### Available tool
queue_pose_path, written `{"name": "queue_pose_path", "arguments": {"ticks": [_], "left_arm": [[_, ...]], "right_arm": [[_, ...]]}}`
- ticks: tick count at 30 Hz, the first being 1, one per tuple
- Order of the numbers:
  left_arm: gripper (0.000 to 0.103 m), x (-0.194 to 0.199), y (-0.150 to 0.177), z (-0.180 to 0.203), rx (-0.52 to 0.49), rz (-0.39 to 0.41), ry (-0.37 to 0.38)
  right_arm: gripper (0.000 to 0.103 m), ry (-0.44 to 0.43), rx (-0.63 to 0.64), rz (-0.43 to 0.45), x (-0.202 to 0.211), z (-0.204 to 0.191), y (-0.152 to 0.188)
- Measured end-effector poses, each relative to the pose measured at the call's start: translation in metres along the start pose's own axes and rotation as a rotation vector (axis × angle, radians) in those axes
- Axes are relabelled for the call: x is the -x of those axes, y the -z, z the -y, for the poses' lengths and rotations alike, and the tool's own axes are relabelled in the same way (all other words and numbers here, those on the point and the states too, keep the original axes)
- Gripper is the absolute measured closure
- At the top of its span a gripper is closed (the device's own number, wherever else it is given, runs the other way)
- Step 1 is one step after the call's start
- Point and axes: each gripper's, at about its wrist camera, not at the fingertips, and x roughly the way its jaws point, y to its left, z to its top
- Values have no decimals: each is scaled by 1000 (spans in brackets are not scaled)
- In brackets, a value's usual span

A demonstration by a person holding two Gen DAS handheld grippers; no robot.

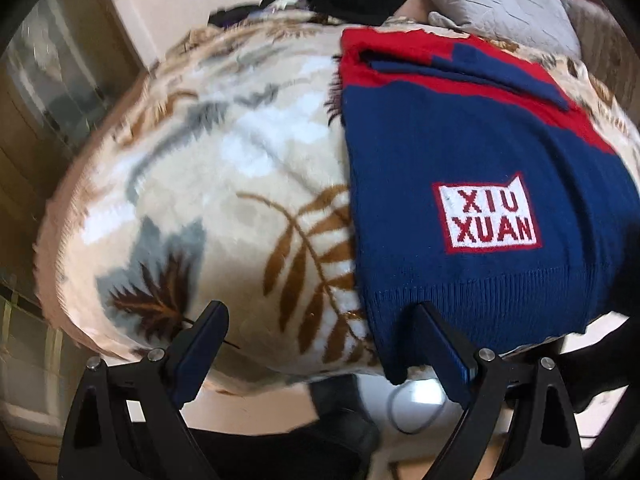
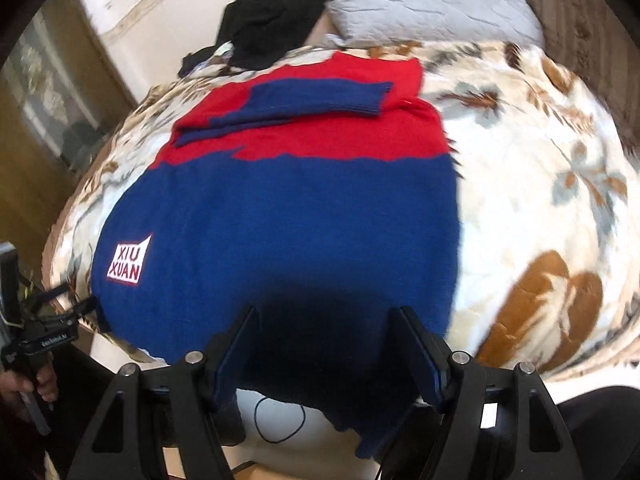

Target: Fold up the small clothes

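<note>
A small blue and red knit sweater (image 2: 288, 216) lies flat on a leaf-patterned blanket (image 2: 520, 184), its sleeves folded across the red chest part. A white "XIU XUAN" patch (image 1: 486, 216) sits near its hem. Its hem hangs over the bed's near edge. My left gripper (image 1: 320, 320) is open at the hem's left corner, with the sweater (image 1: 460, 160) to its right. It also shows in the right wrist view (image 2: 60, 320), at the left edge. My right gripper (image 2: 324, 328) is open over the blue hem, near its right side.
A grey pillow (image 2: 420, 0) and a heap of black clothes (image 2: 272, 16) lie at the head of the bed. A wooden cabinet (image 2: 48, 128) stands at the left. A black cable (image 2: 280, 420) lies on the pale floor below the bed edge.
</note>
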Motion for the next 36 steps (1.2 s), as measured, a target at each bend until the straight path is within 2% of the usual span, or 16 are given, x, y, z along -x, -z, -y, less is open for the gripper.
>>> {"name": "queue_pose_path", "arguments": {"ticks": [3,6,7,8,9,10,13,14,15,17,21,26,31,34,36], "left_arm": [[9,3,-3,-4,28,23,35],[12,2,-7,2,14,29,80],[18,2,-7,4,13,33,100],[37,2,-5,6,10,33,120],[50,-2,-5,10,-2,13,157],[51,-4,-4,13,-9,0,176],[51,-2,-3,19,-39,19,149],[48,-2,-3,22,-51,27,139],[41,-2,-3,23,-56,27,127],[36,-2,-4,24,-56,29,87],[35,-1,-5,23,-70,39,65],[34,1,-5,25,-80,53,39],[34,3,-4,26,-76,60,33],[34,4,-3,27,-82,65,28],[34,3,-4,27,-81,69,28]], "right_arm": [[29,-29,-54,-30,2,18,5],[29,-15,-88,-49,3,34,15],[29,-14,-100,-60,2,38,19],[29,-20,-125,-73,0,43,22],[29,-29,-153,-86,-2,48,26],[29,-37,-171,-96,-4,51,27],[29,-61,-199,-112,-10,55,28],[29,-69,-187,-108,-12,51,27],[27,-67,-170,-112,-15,47,26],[27,-23,-134,-127,-21,35,25],[27,9,-71,-122,-22,21,25],[27,-22,-61,-107,-13,14,23],[27,25,-1,-106,-18,4,26],[35,47,20,-94,-23,-3,26],[51,66,44,-82,-22,-7,26]]}}
